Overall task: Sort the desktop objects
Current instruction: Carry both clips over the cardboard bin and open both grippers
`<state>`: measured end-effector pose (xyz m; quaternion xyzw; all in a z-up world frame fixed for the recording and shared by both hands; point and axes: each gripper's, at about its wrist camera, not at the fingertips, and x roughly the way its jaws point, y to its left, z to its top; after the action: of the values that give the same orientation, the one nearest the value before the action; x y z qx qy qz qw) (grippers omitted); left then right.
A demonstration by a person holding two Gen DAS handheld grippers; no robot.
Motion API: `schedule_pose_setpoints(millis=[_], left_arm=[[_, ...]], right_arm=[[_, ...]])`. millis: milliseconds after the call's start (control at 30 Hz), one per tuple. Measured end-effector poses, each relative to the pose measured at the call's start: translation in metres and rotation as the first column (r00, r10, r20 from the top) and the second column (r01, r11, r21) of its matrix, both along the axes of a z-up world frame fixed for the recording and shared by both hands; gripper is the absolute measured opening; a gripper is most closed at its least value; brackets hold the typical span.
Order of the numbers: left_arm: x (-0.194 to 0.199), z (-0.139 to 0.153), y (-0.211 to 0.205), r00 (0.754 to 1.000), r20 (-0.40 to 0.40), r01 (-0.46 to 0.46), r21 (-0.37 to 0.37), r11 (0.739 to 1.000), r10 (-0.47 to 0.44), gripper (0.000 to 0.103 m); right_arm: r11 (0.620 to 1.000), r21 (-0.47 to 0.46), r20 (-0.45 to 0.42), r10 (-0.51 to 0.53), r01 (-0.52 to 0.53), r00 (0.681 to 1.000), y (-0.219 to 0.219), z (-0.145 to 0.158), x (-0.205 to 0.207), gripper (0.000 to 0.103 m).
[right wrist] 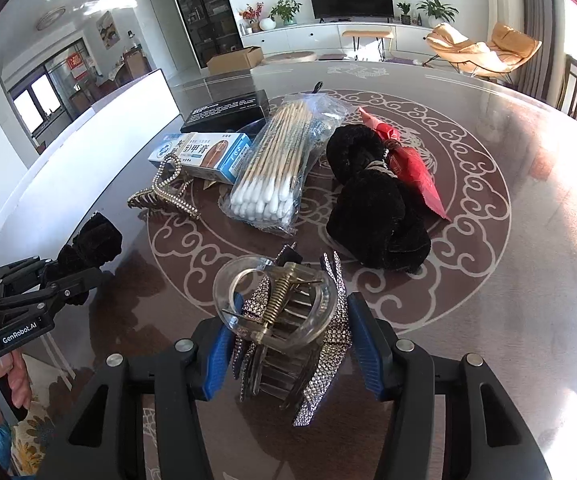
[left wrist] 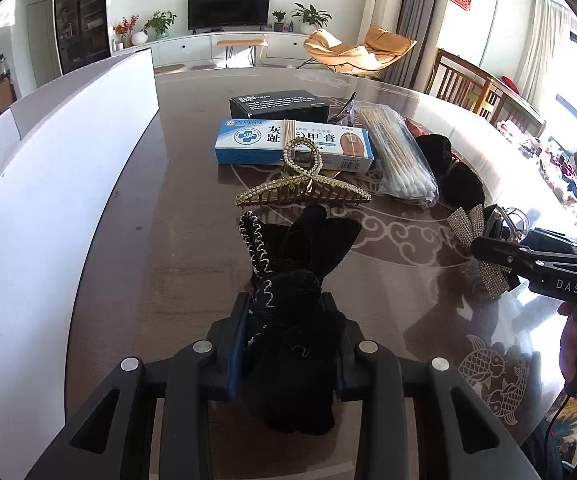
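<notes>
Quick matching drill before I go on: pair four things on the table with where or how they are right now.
Things:
1. black velvet bow
2. clear hair clip
3. bag of cotton swabs
4. gold hair clip

States:
A. lying against the blue and white box
B. between the right tool's pads
C. clamped in the left tool
D. lying between the blue and white box and the black scrunchies

Pairs: 1-C, 2-B, 3-D, 4-A
</notes>
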<state>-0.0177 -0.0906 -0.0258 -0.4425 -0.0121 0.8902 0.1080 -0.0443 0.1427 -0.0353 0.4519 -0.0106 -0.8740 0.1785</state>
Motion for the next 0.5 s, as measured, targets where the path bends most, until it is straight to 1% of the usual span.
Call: schedule_pose_setpoints(millis=[133,200,267,333,400,433,500], left_arm=[[0.025,0.023,-0.017,0.999,-0.033,-0.012,0.093,0.996,0.015,0.033],[0.036,0.044,-0.028,0.997,-0.066,-0.018,0.129,0.992,0.026,0.033],[0.046,0.068,-0.047,0.993,-0.105,-0.037,0.156,0.987,0.054,0.033],[0.055,0.091,-0.075,0.985,-0.140,-0.072,0.170,0.983,0.096,0.033],[0.061,0.109,-0.109,0.975,-0.162,-0.127,0.170,0.977,0.155,0.033],[0.062,0.114,-0.128,0.968,-0.166,-0.161,0.167,0.973,0.189,0.033],[0.063,0.120,-0.167,0.948,-0.168,-0.248,0.134,0.959,0.269,0.033]], right_arm=[[0.999,-0.048,-0.003,0.026,-0.026,1.000,0.006,0.017,0.022,0.054],[0.997,-0.057,-0.016,0.047,-0.048,0.999,-0.001,0.032,0.026,0.054],[0.994,-0.069,-0.037,0.085,-0.087,0.996,-0.016,0.051,0.027,0.054],[0.987,-0.084,-0.059,0.130,-0.135,0.990,-0.039,0.071,0.025,0.054],[0.975,-0.110,-0.080,0.185,-0.193,0.980,-0.072,0.090,0.022,0.054],[0.966,-0.123,-0.091,0.218,-0.228,0.972,-0.092,0.099,0.020,0.054],[0.941,-0.143,-0.114,0.292,-0.306,0.950,-0.139,0.115,0.019,0.054]])
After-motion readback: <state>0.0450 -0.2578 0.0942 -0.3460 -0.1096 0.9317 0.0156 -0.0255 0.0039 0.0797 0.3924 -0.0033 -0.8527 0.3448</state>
